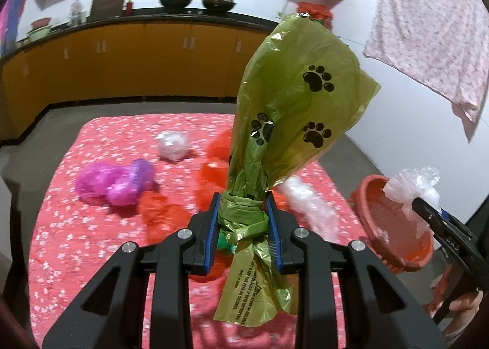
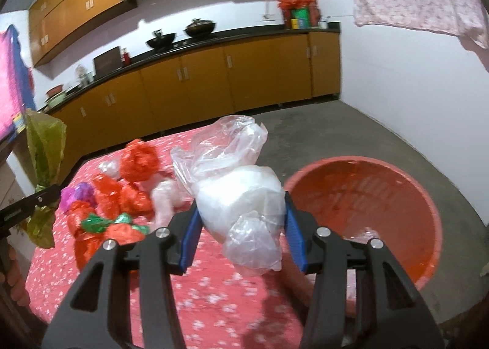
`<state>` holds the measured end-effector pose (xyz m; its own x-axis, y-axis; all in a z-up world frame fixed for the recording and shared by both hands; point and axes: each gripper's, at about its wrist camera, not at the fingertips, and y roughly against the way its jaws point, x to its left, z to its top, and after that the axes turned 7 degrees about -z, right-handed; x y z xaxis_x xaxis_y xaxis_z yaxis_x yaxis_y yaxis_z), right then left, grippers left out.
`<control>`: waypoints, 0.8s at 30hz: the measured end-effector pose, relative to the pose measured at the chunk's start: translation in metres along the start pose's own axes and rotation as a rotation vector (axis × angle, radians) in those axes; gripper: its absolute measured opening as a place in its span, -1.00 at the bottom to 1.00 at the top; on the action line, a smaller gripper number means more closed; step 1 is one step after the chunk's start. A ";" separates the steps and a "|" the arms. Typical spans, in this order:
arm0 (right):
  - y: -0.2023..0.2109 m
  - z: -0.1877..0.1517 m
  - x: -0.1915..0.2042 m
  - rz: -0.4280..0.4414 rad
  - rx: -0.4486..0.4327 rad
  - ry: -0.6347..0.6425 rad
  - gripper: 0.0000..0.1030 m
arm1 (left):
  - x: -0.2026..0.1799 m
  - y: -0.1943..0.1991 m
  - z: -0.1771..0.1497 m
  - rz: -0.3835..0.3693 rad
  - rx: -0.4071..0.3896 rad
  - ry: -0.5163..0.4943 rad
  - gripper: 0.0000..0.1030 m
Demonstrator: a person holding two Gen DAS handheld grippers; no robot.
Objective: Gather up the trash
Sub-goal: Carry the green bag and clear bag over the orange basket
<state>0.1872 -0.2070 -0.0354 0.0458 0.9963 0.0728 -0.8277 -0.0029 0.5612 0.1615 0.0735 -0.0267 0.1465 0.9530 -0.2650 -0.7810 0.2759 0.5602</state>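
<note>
Trash in both hands: the left gripper [image 1: 243,226] clamps a knotted green paw-print bag [image 1: 293,110], the right gripper [image 2: 241,226] a clear plastic bundle [image 2: 241,196], above the table's right edge. Best carried fully over the red basin [image 2: 428,211] beside that edge before either grip loosens.

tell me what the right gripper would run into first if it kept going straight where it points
Probably the red basin: the right gripper, shut on a clear plastic bag, points down past the table edge toward its rim, though depth is unclear.
</note>
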 end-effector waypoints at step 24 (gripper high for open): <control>0.030 -0.012 -0.111 -0.216 -0.037 -0.132 -0.05 | -0.129 -0.045 -0.006 -0.230 0.072 -0.126 -0.45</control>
<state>0.1506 -0.3168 -0.0371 0.2942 0.9537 0.0632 -0.8108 0.2140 0.5448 0.1738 -0.0628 -0.0221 0.3934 0.8709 -0.2945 -0.6736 0.4911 0.5524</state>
